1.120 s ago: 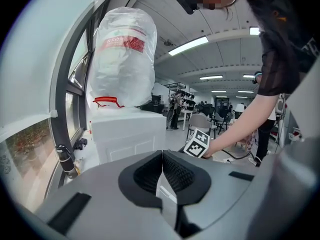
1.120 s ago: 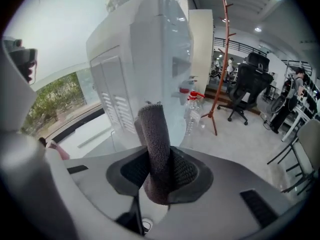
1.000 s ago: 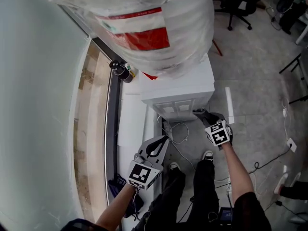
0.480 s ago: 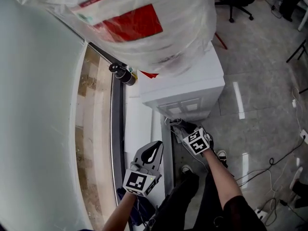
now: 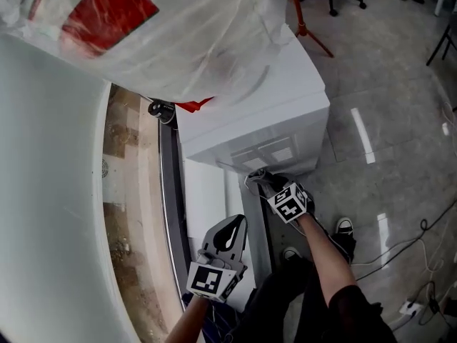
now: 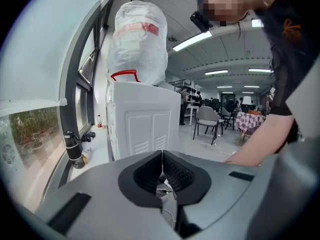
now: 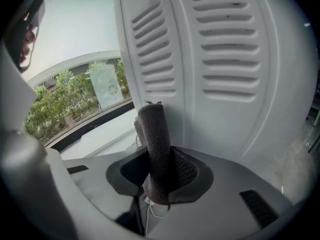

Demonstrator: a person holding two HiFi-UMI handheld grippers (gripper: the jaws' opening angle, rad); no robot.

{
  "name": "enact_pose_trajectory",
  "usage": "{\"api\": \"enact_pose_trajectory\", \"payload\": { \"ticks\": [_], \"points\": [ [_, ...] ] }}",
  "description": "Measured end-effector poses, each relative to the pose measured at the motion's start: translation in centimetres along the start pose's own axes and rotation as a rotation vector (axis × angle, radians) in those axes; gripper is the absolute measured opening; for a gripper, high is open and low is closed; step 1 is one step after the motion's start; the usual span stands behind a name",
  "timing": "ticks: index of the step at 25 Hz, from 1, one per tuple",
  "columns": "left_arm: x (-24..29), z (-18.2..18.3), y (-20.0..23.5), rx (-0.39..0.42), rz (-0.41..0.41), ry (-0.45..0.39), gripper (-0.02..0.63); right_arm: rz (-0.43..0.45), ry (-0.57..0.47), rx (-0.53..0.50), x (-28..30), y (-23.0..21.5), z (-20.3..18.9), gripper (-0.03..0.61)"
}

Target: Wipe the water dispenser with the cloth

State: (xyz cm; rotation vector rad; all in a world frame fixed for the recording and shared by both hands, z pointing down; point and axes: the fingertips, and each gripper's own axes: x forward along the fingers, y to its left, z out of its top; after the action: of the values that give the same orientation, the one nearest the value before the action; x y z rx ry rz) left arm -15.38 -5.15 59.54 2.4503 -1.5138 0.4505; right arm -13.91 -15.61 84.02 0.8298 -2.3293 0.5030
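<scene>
The right gripper (image 5: 263, 180), centre frame, is clamped on the grey cloth (image 7: 154, 144), close against the water dispenser's (image 5: 250, 113) vented panel. Pressing the fold flat and stroking along the louvres should clean best. The left gripper (image 5: 227, 233), lower centre, has its jaws together on nothing. A black flask (image 5: 163, 111) on the sill, left of the dispenser, crowds that side.

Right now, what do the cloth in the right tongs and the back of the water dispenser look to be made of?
The cloth: seemingly grey terry or microfibre, matte, with a fuzzy nap.
The water dispenser back: white, smooth, faintly glossy, with pressed louvre slots; painted sheet metal or moulded plastic, the look leaves it open.
</scene>
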Motion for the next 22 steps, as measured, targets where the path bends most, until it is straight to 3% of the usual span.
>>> {"api": "enact_pose_trajectory", "payload": {
  "ticks": [14,18,22],
  "points": [
    [4.3,-2.8,-3.1,-0.005,-0.057,0.018,0.018,-0.304,0.031,0.170,-7.2,-17.4,-9.5,0.110],
    [4.7,-2.8,-3.5,0.001,-0.065,0.019,0.018,-0.331,0.012,0.187,-8.3,-18.8,-11.0,0.110],
    [4.7,-2.6,-3.3,0.002,-0.053,0.014,0.018,-0.275,0.042,0.153,-7.2,-15.8,-11.5,0.110]
  ]
}}
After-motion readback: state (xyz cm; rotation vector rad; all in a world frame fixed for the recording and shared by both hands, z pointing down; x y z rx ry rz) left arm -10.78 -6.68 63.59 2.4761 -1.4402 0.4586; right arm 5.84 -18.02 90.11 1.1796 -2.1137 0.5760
